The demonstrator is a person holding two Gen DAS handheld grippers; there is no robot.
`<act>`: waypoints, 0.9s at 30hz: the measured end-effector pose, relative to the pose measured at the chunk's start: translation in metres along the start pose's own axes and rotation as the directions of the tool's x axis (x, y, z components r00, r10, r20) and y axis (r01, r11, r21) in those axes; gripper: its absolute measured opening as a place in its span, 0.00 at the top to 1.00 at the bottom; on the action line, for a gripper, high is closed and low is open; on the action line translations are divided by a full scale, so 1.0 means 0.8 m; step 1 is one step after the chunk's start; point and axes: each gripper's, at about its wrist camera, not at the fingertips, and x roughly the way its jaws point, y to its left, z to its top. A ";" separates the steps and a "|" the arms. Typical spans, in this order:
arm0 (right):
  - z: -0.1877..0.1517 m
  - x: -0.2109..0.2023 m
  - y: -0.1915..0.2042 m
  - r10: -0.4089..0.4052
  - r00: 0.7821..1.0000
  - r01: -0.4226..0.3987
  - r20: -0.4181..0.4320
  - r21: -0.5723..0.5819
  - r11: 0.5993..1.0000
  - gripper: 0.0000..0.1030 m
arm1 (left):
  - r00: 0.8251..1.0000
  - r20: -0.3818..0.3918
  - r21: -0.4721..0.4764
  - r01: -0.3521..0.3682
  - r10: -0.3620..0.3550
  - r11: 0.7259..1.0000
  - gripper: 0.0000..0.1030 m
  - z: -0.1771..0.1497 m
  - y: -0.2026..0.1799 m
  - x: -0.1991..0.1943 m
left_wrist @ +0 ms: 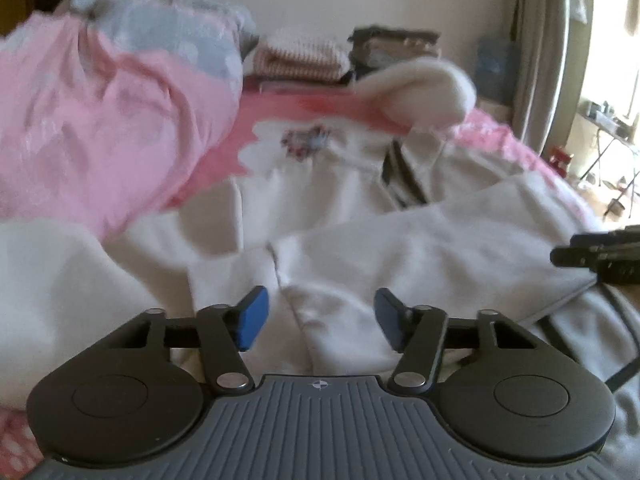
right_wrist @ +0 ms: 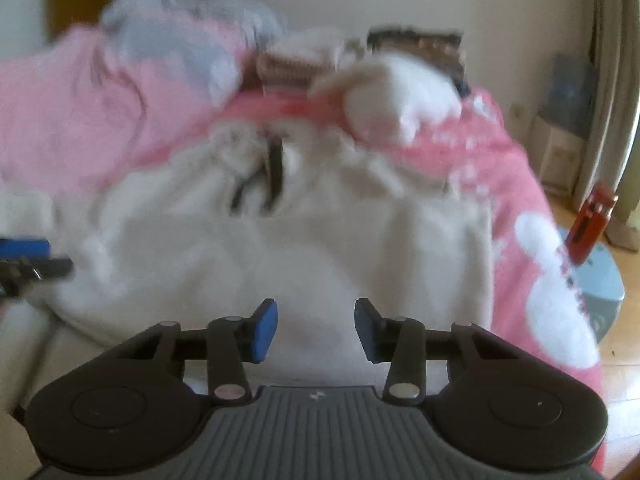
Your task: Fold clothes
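Both tools, left tool and right tool, gape empty over the soft, floppy white hoodie; grab its hem.

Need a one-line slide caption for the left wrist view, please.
Left gripper, jaws open, above a white hoodie spread on the pink bed cover.

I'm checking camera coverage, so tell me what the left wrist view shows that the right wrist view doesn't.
Only the left wrist view shows the embroidered patch on the white garment. Only the right wrist view shows the red object beside the bed and the round blue mat. Both show the garment, pink bedding and folded stack, each with its own open gripper: left, right.
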 end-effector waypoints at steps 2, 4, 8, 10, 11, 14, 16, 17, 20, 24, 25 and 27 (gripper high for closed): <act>-0.020 0.015 -0.005 0.006 1.000 -0.006 0.006 -0.019 1.000 0.57 | 1.000 -0.017 -0.003 0.005 -0.005 1.000 0.46 -0.011 0.007 0.007; -0.023 0.012 -0.005 0.009 1.000 -0.008 0.018 -0.044 0.999 0.57 | 1.000 -0.028 -0.006 0.012 -0.012 1.000 0.45 -0.023 0.014 0.013; 0.003 0.003 0.000 -0.017 0.999 0.016 -0.029 -0.043 0.999 0.61 | 1.000 -0.027 -0.020 0.014 -0.015 1.000 0.46 -0.015 0.017 0.005; 0.015 -0.008 -0.004 -0.029 0.999 0.030 0.023 -0.027 0.999 0.61 | 1.000 -0.002 -0.024 0.016 -0.016 1.000 0.46 -0.010 0.016 -0.006; 0.021 -0.012 -0.006 -0.038 0.998 0.039 0.048 -0.019 0.999 0.61 | 1.000 0.018 -0.019 0.020 -0.019 1.000 0.46 -0.008 0.016 -0.010; 0.025 0.002 -0.018 -0.101 0.993 0.102 0.060 -0.009 0.995 0.61 | 0.997 0.069 0.007 0.030 -0.030 1.000 0.45 -0.001 0.013 -0.013; 0.016 0.026 -0.031 -0.121 0.993 0.121 0.003 0.009 0.993 0.61 | 0.999 0.033 0.004 0.035 -0.035 0.999 0.45 0.000 0.012 0.007; 0.004 0.037 -0.038 -0.114 0.993 0.114 -0.011 0.022 0.993 0.61 | 0.999 0.011 0.001 0.037 -0.037 0.999 0.45 0.000 0.012 0.019; 0.000 0.034 -0.038 -0.111 0.994 0.111 0.017 0.014 0.994 0.61 | 1.000 0.001 -0.003 0.031 -0.031 1.000 0.43 -0.012 0.018 0.036; 0.020 0.019 -0.030 -0.136 0.990 0.136 0.034 -0.012 0.991 0.61 | 1.000 0.000 -0.004 0.030 -0.030 1.000 0.43 -0.013 0.019 0.034; 0.026 0.017 -0.031 -0.146 0.988 0.147 0.054 -0.016 0.989 0.61 | 1.000 0.000 -0.003 0.029 -0.029 1.000 0.43 -0.013 0.018 0.034; 0.041 0.024 -0.040 -0.174 0.982 0.174 0.080 -0.002 0.985 0.61 | 1.000 0.001 0.001 0.027 -0.027 1.000 0.43 -0.014 0.017 0.034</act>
